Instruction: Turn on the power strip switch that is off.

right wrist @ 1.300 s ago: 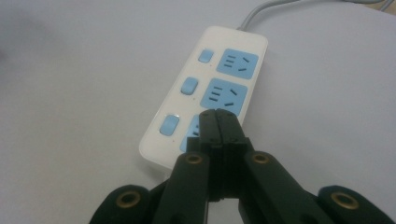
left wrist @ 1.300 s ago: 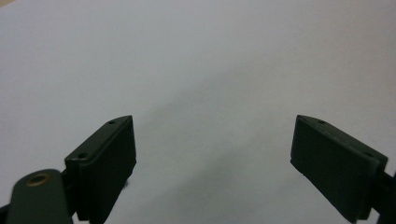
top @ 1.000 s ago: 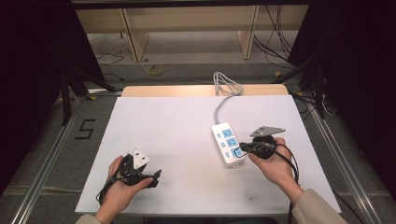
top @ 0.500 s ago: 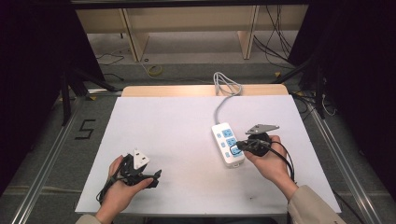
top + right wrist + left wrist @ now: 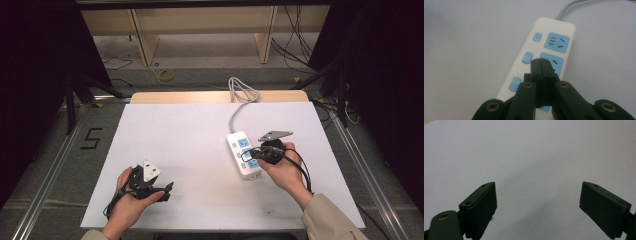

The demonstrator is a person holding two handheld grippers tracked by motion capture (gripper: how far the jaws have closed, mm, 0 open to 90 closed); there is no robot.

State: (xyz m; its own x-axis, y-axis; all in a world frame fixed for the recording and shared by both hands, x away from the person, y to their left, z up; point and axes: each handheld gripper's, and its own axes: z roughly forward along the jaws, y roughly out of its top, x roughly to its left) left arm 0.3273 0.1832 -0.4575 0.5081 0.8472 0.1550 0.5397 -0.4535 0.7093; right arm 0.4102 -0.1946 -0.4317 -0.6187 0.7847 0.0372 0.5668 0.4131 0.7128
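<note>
near the desk's (image 5: 200, 135) front edge, toward its left corner, the left hand (image 5: 131, 200) holds the left gripper (image 5: 162, 192) low over the white top, its cable looping under the palm and a pale three-cornered plate (image 5: 150, 170) on top. in the left gripper view its jaws stand wide apart with bare white desk between them. further in, on the right half of the desk, the right hand (image 5: 280, 167) holds the right gripper (image 5: 248, 154) over the power strip (image 5: 244, 155), a grey plate (image 5: 275, 135) above it and a black cable trailing back along the wrist. in the right gripper view the jaws are pressed together with nothing between them, and their tip sits over the strip's middle section, just beside the middle blue switch (image 5: 527, 57); whether it touches the strip i cannot tell. the strip is white with blue sockets and three blue switches, lying lengthwise from front to back, right of the desk's middle. its grey cord (image 5: 239, 97) runs from the far end to the desk's back edge, where it lies in a loose coil. beyond the desk are a grey floor with cables and a wooden frame.
</note>
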